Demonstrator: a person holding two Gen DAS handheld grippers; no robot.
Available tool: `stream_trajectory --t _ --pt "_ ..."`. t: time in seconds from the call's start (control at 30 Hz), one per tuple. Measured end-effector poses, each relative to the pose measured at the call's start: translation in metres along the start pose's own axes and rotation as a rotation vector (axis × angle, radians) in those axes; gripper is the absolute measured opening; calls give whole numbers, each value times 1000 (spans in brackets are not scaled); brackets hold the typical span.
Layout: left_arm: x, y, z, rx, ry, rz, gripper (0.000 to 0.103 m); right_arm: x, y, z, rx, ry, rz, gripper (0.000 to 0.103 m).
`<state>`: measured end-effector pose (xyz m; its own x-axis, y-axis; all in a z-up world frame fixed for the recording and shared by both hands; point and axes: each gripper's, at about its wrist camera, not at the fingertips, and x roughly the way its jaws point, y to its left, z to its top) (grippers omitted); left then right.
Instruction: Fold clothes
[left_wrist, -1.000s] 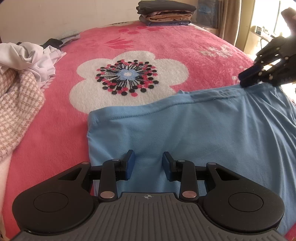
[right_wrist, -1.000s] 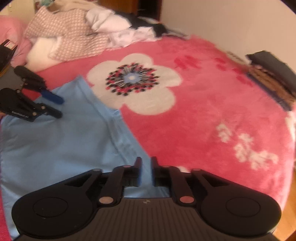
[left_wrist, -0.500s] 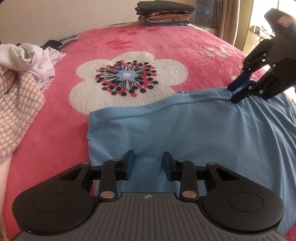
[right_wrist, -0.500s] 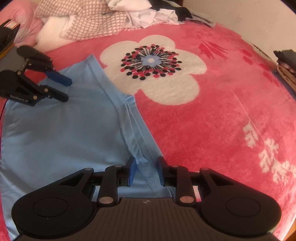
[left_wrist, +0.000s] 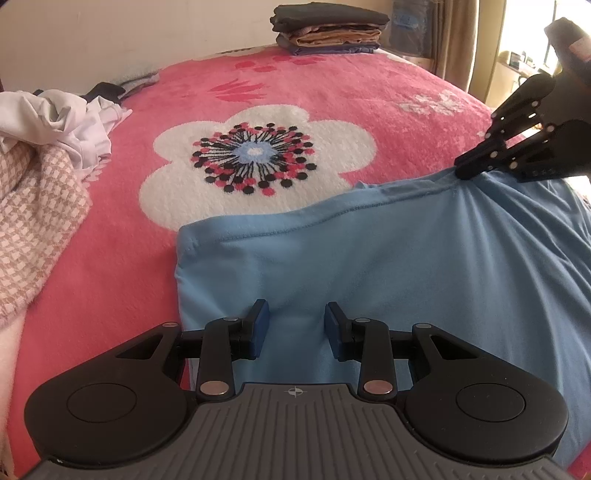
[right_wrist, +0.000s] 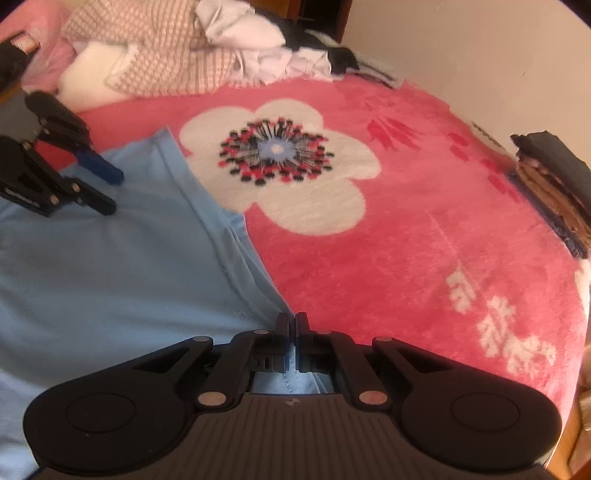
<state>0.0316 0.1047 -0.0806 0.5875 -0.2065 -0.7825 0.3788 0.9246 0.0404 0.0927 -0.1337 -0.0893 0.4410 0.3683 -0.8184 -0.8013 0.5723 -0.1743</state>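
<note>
At the blue garment's (right_wrist: 110, 280) hem, right gripper (right_wrist: 291, 325) jaws newly pinched on fabric; left gripper (left_wrist: 297, 326) spread as before.

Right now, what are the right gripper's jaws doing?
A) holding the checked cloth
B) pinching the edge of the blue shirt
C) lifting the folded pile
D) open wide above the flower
B: the right gripper has just closed, and its jaws meet on the hem of the light blue shirt, which shows between them.

L claw (left_wrist: 296, 329) open — over blue garment (left_wrist: 388, 269)
</note>
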Motion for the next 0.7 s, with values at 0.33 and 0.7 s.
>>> stream_trajectory --t 0.33,0.7 --pt "0 -2 -2 6 -4 4 34 -53 -47 -29 376 -113 -89 27" --pt "0 -2 -2 12 -4 10 34 -121 -111 -170 1036 -78 -71 46"
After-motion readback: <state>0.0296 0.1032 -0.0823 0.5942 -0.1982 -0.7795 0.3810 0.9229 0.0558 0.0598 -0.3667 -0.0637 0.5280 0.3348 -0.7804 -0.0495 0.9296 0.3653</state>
